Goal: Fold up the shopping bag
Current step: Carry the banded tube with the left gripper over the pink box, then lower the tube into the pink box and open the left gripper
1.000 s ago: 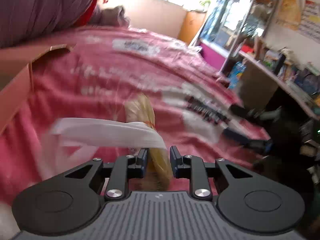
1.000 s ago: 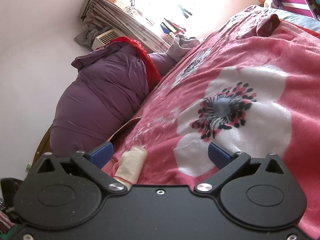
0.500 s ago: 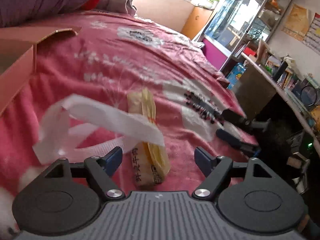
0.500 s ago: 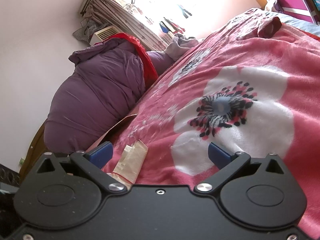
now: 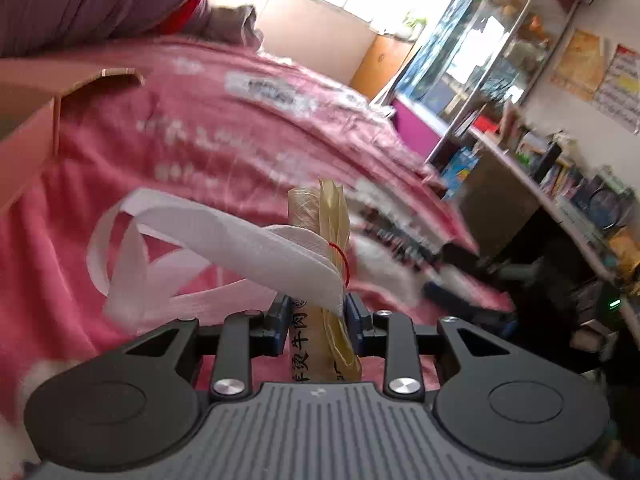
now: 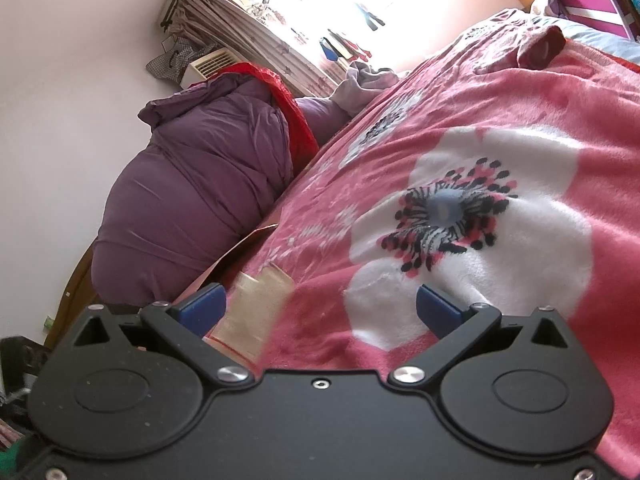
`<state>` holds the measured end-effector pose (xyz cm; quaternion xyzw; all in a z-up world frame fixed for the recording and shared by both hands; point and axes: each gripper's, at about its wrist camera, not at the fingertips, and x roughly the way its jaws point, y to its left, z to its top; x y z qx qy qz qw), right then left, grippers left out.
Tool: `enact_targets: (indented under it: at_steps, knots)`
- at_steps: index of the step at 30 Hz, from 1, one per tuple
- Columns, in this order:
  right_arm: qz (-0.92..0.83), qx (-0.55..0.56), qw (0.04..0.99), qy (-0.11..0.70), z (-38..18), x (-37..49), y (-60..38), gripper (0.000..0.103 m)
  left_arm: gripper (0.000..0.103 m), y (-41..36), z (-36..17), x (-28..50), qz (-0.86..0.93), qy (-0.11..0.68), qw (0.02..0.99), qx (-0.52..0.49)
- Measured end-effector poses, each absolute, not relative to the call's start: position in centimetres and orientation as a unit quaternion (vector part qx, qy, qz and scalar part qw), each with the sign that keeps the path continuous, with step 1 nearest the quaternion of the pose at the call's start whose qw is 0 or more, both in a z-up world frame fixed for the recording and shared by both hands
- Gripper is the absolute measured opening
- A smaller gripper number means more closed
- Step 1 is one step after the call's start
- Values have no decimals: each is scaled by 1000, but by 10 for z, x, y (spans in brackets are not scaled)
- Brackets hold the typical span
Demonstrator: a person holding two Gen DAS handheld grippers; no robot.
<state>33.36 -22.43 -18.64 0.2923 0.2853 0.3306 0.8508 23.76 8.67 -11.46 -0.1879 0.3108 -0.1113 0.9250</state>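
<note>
Over pink floral blanket point(image 5: 224, 152), your left gripper point(image 5: 316, 320) clamps the folded yellowish shopping bag point(image 5: 334, 220) with white handles; right gripper point(image 6: 320, 306) gapes empty, so hold firm.

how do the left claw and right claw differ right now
The left claw is closed, its blue pads pinching the folded shopping bag; the right claw is spread wide and holds nothing. The bag's white handles drape over the left claw, while the right claw only has the bag beside its left pad. Both are black with blue pads and sit over the pink flowered blanket.
</note>
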Motion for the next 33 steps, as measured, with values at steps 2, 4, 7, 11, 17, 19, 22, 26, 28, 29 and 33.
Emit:
enact_targets:
  at_steps: [2,4,7,11,17,19,22,26,28,29,33]
  knots:
    - [332,290,852,284,-186,333,-224,103,29,100,-90,233,-116,296,933,-169]
    - [333,290,852,282,-185,332,-224,103,29,117,-76,230,-111,294,938,-150]
    - [332,291,852,280,-186,332,-225,103,29,148,-65,229,-92,305,940,-120]
    - [331,289,853,280,-186,331,-225,103,29,189,-50,228,-68,318,942,-81]
    - [329,284,856,281,-186,331,-222,103,29,251,-27,226,-31,337,941,-22]
    - [329,281,857,282,-187,331,-221,103,29,265,-37,228,-27,358,933,-14]
    - [329,278,857,283,-188,332,-220,103,29,275,-67,229,-32,391,920,-20]
    - [329,276,857,285,-189,332,-220,103,30,291,-94,230,-2,409,912,-41]
    - [329,275,857,286,-190,333,-219,103,30,296,-102,228,1,414,909,-53]
    - [329,274,857,286,-190,333,-219,103,30,298,-107,227,-9,417,907,-60]
    - [330,269,857,290,-191,335,-217,103,33,301,-118,224,-40,429,897,-103]
